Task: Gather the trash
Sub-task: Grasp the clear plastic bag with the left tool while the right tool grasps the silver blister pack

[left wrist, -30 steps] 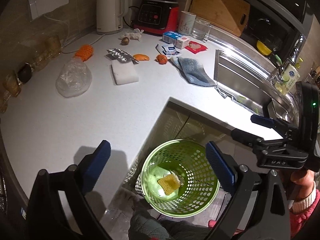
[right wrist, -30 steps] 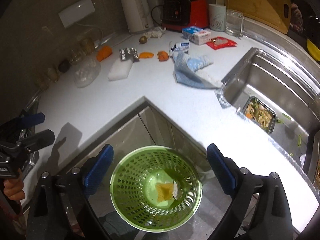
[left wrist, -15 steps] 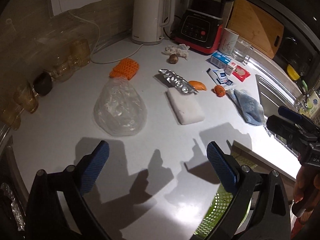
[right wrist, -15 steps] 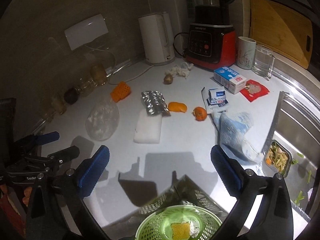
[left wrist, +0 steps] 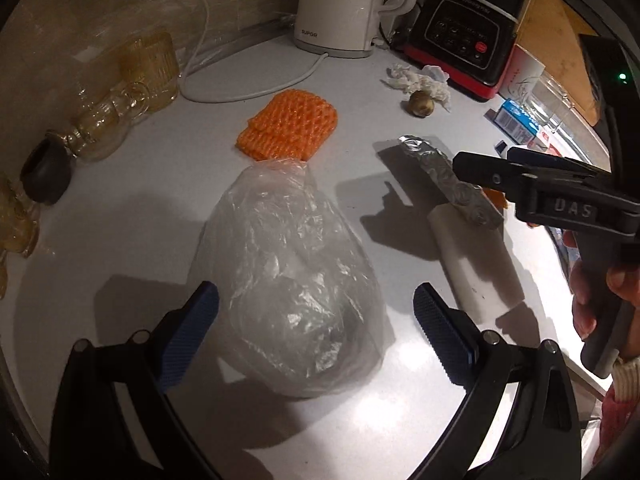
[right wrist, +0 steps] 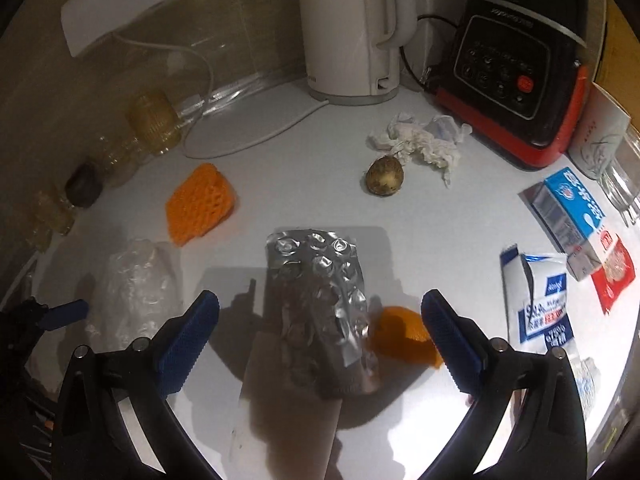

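Note:
A crumpled clear plastic bag (left wrist: 292, 280) lies on the white counter between the blue pads of my open left gripper (left wrist: 316, 332). A silver foil blister pack (right wrist: 320, 304) rests on a white foam block (right wrist: 288, 408), between the pads of my open right gripper (right wrist: 320, 340). An orange peel (right wrist: 404, 336) lies just right of the pack. An orange foam net (left wrist: 290, 124), crumpled tissue (right wrist: 420, 140) and a brown nut-like fruit (right wrist: 384, 176) lie farther back. The right gripper also shows in the left wrist view (left wrist: 500, 168), over the blister pack (left wrist: 448, 180).
A white kettle (right wrist: 348, 28) and a red-and-black blender base (right wrist: 516, 64) stand at the back wall. Glass jars (left wrist: 136, 80) line the left side. Blue-and-white packets (right wrist: 548, 300) and a small carton (right wrist: 576, 208) lie at the right.
Both grippers have moved away from the green basket, forward and down over the counter. The left now straddles the plastic bag, the right the blister pack. Both stay open.

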`<move>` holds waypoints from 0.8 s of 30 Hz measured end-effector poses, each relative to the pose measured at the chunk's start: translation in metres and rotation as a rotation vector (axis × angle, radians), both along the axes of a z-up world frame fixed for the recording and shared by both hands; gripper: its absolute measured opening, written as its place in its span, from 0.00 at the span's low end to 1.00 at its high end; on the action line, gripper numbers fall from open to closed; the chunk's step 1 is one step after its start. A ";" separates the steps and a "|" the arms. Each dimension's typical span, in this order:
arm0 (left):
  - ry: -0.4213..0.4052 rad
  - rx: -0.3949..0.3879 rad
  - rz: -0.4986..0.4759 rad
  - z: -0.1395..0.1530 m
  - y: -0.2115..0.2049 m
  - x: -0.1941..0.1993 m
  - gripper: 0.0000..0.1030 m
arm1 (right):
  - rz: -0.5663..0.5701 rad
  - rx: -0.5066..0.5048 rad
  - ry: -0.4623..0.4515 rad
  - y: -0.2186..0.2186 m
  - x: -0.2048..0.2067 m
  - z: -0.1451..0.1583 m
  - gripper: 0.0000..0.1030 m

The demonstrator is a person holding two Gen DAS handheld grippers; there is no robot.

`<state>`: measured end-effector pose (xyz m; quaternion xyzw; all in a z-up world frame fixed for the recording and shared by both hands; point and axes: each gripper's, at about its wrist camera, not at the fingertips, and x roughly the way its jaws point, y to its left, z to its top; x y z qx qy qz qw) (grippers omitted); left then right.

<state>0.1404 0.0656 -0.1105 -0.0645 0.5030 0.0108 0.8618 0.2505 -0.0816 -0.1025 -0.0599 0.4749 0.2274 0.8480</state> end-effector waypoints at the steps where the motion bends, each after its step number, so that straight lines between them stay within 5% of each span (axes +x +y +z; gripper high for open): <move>1: 0.006 -0.007 0.005 -0.003 0.001 0.003 0.91 | 0.004 -0.022 0.005 0.004 0.007 -0.007 0.97; 5: 0.015 -0.014 0.011 -0.012 0.002 0.010 0.91 | 0.025 -0.082 0.024 0.015 0.022 -0.025 0.96; 8: 0.026 -0.028 0.014 -0.017 0.003 0.012 0.81 | 0.031 -0.122 0.032 0.020 0.026 -0.033 0.89; 13: 0.041 -0.038 0.016 -0.021 0.006 0.015 0.64 | 0.028 -0.116 0.054 0.018 0.028 -0.036 0.61; 20: 0.020 -0.048 0.033 -0.014 0.017 0.010 0.27 | 0.023 -0.074 0.059 0.016 0.034 -0.032 0.59; 24: -0.004 -0.039 0.038 -0.006 0.022 0.006 0.25 | 0.018 -0.054 0.031 0.016 0.032 -0.017 0.59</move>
